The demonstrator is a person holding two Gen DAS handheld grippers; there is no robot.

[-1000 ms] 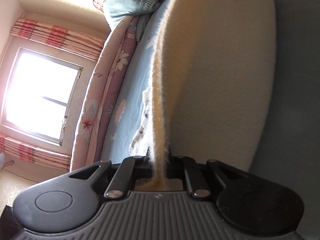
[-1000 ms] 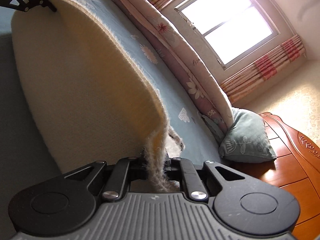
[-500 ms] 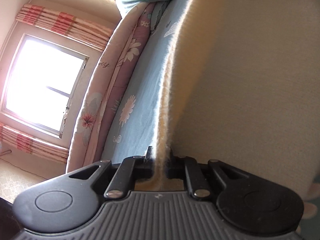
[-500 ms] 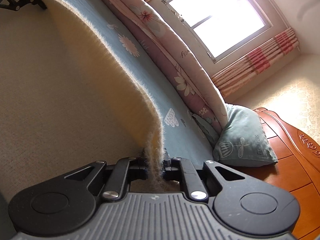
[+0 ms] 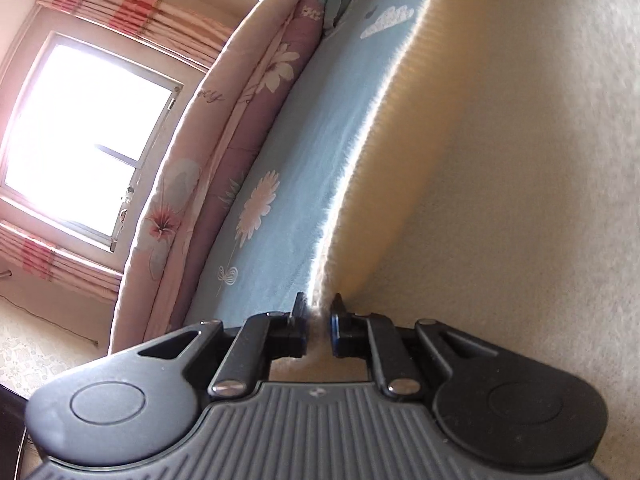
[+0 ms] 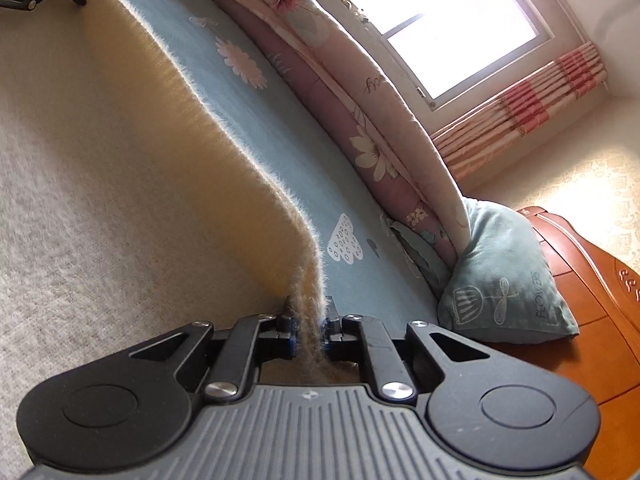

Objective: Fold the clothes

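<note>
Grippers two, left gripper (image 5: pixel 319 312), right gripper (image 6: pixel 309 314), each pinching one cream fleece garment (image 6: pixel 120 168)

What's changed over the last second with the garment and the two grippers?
Both grippers have carried the fuzzy cream garment's edge lower and forward; the dark gap seen beside it is now covered. The left hand-held gripper and the right hand-held gripper stay clamped on that edge. The blue floral sheet and the teal pillow are unmoved.

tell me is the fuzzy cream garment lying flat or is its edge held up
Held up: the left gripper and right gripper each pinch the cream garment edge, which stands above the blue sheet.
</note>
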